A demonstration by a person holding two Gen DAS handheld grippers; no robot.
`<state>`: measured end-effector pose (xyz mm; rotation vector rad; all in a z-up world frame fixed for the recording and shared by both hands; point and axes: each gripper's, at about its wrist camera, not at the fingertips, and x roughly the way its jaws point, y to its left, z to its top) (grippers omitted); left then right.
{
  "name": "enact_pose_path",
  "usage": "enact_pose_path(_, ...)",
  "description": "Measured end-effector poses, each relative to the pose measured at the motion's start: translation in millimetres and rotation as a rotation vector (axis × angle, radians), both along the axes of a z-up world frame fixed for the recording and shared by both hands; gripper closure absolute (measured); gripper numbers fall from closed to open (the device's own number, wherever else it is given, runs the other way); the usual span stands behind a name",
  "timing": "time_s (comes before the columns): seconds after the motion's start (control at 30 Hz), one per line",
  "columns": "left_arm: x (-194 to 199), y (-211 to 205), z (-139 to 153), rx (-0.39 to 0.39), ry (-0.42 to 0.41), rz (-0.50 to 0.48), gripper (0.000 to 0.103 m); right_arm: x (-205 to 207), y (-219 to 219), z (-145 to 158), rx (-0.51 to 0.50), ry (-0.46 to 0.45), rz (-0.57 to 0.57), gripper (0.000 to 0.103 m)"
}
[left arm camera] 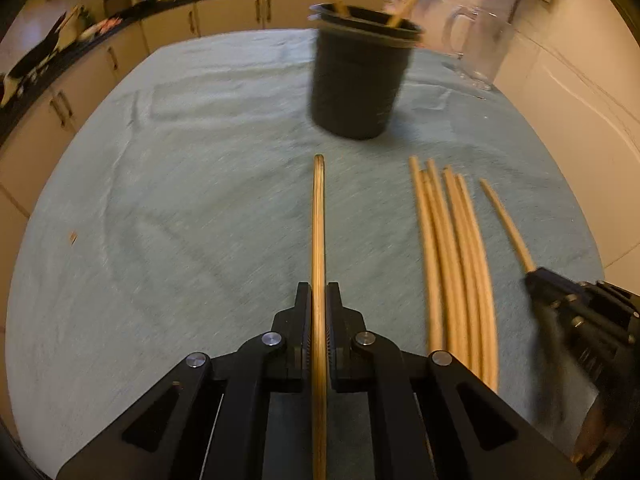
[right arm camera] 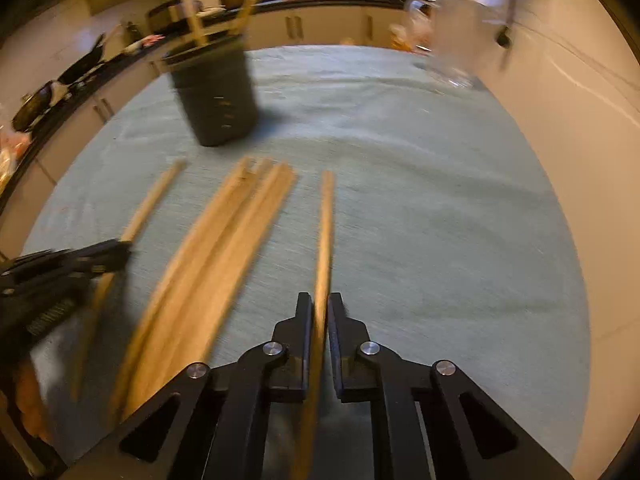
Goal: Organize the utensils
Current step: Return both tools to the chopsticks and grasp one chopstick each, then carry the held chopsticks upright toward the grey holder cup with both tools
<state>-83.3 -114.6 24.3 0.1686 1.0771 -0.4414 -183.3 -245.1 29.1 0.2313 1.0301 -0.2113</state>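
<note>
Wooden chopsticks lie on a teal cloth [left arm camera: 180, 200]. My left gripper [left arm camera: 319, 286] is shut on one chopstick [left arm camera: 319, 220], which runs straight ahead between its pads. My right gripper [right arm camera: 320, 296] is shut on another chopstick [right arm camera: 326, 232]. Between the two held sticks lies a loose bundle of several chopsticks [left arm camera: 456, 260], side by side. A black cup [left arm camera: 360, 80] stands upright beyond them with a few sticks in it. In the left wrist view the right gripper [left arm camera: 534, 274] shows at the lower right; in the right wrist view the left gripper [right arm camera: 126, 248] shows at the left.
A clear glass pitcher [left arm camera: 480, 48] stands at the far right corner of the cloth, near a pale wall [right arm camera: 580, 160]. Kitchen cabinets [left arm camera: 224, 20] and a dark countertop with clutter run along the back and left.
</note>
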Motion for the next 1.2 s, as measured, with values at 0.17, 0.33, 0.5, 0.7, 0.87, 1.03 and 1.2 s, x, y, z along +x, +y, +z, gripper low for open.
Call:
enact_pose_path(0.17, 2.5, 7.3, 3.5, 0.010, 0.077, -0.026, 0.096, -21.1, -30.2, 0.5, 0.061, 0.031, -0.028, 0.093)
enact_pose_path(0.33, 17.8, 1.0, 1.8, 0.016, 0.108, -0.028, 0.092, -17.3, -41.7, 0.8, 0.139, 0.039, -0.038, 0.093)
enact_pose_path(0.5, 37.4, -15.4, 1.5, 0.055, 0.100, -0.052, 0.091, 0.1, -44.8, 2.6, 0.130, 0.058, -0.029, 0.093)
enact_pose_path(0.7, 58.9, -30.3, 0.5, 0.087, 0.079, -0.046, 0.091, 34.9, -44.3, 3.1, 0.045, 0.110, -0.006, 0.093)
enact_pose_path(0.87, 67.0, -42.4, -1.3, 0.099, 0.023, -0.052, 0.090, 58.6, -40.2, 2.8, -0.019, 0.134, 0.012, 0.093)
enact_pose_path(1.03, 54.2, -44.0, 0.3, 0.081, -0.036, -0.085, 0.096, 53.5, -31.0, 4.6, -0.050, 0.097, 0.015, 0.097)
enact_pose_path(1.2, 27.9, -32.6, 30.1, 0.021, -0.128, -0.076, 0.096, 29.9, -17.0, 28.3, -0.088, 0.024, -0.010, 0.097)
